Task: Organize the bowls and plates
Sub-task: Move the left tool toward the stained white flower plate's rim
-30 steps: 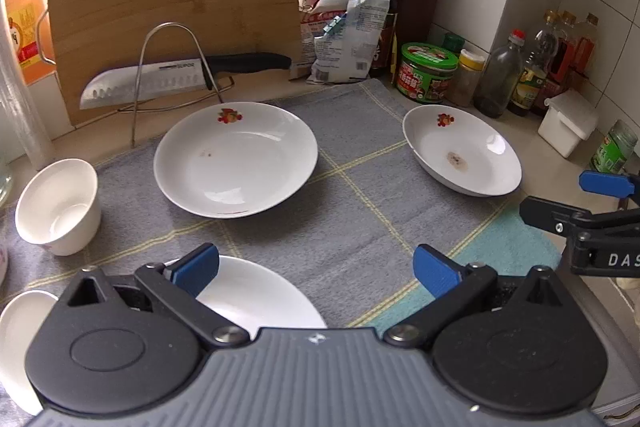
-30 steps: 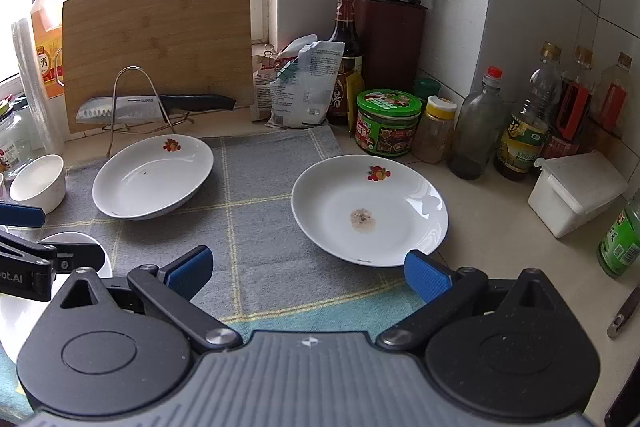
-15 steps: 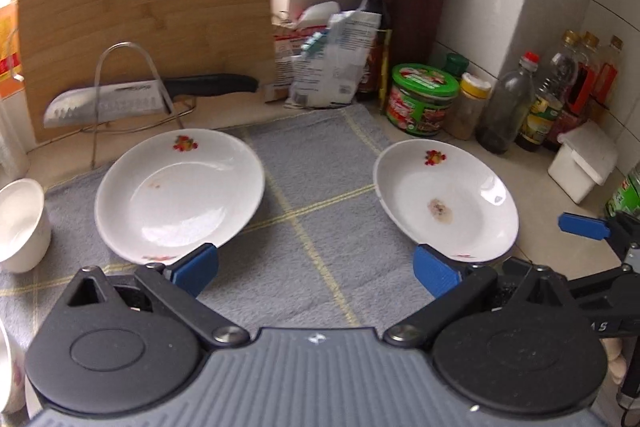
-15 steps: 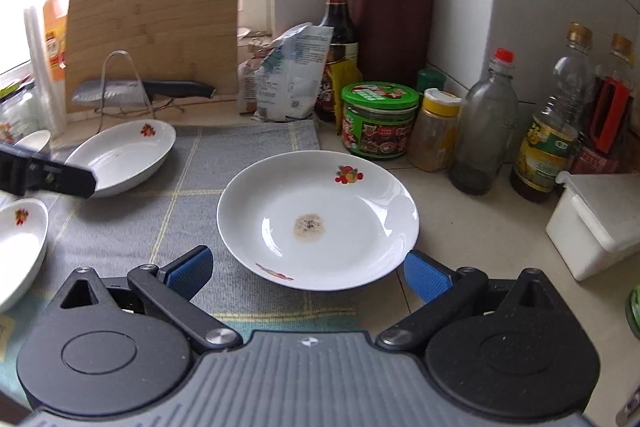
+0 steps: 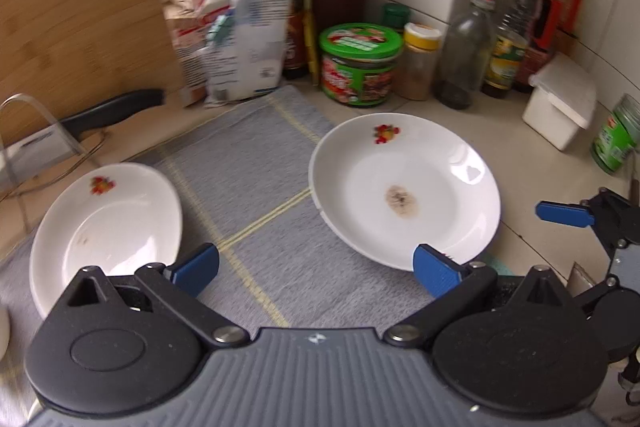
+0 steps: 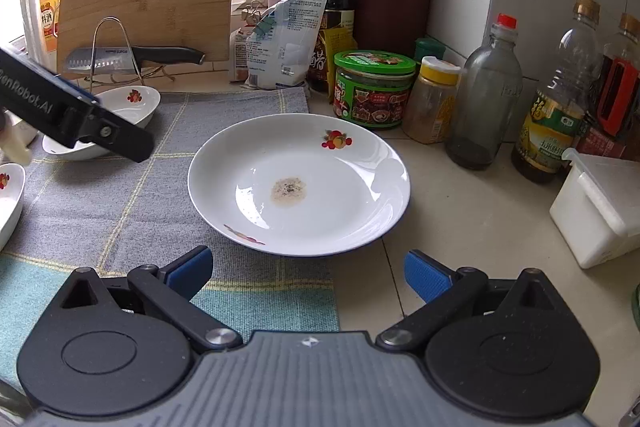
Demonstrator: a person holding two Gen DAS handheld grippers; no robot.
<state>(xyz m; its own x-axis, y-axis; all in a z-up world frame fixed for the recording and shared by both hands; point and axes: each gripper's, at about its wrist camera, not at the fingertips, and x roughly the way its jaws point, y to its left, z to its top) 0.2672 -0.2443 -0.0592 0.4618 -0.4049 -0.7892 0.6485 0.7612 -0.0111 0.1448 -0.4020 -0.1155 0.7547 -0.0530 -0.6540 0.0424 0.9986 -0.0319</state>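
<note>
- Facing the stained plate (image 6: 300, 183), the right gripper (image 6: 306, 273) has closed in; fingers spread, grasping nothing.
- Left gripper (image 5: 316, 267), also released, has swung right from the second plate (image 5: 104, 223).
- Stained plate straddles the cloth's (image 6: 120, 195) right edge.
- Rim pickup for stacking appears imminent.

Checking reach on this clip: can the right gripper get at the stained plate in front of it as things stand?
Probably yes. The right gripper is open, the stained plate lies just ahead of its jaws, and nothing sits between them. The left gripper is off to the side.
</note>
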